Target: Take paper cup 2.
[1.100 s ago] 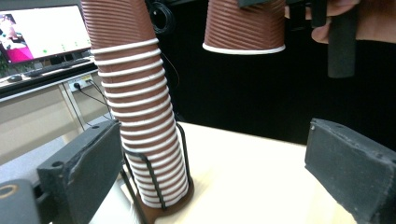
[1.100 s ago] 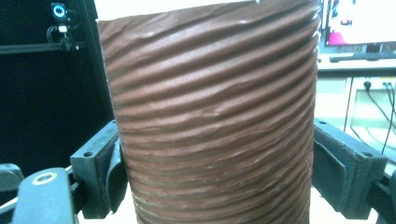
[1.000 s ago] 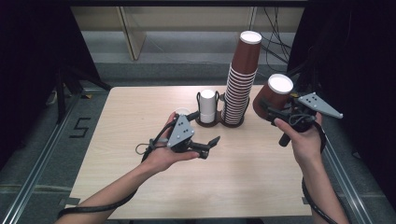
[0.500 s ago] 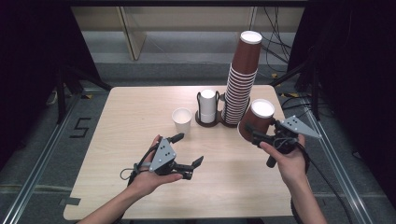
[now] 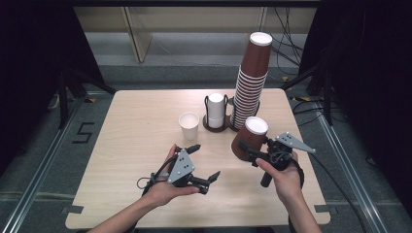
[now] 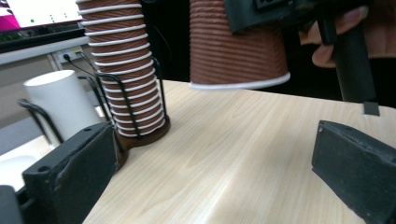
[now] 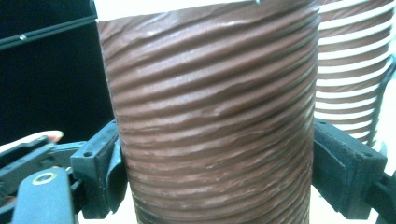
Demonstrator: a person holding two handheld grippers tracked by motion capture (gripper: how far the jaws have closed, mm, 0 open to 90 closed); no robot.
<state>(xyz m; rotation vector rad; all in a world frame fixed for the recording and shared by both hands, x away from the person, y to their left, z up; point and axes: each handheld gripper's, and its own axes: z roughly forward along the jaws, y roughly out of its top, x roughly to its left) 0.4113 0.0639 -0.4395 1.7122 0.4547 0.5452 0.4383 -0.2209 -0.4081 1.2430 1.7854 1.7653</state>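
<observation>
The right gripper (image 5: 248, 147) has its fingers clamped on a ribbed brown paper cup (image 5: 248, 137), held upside down, long axis near upright, rim just above the bench (image 5: 126, 121). The left gripper (image 5: 204, 162), fingers just opened wide and empty, sits at the cup's eight o'clock.

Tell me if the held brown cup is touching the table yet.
Apart. The left gripper view shows the brown cup upside down, its white rim hanging clear above the table.

a brown ribbed paper cup (image 5: 248, 140) with a white rim, upside down and tilted, held just above the wooden table near the stack.
</observation>
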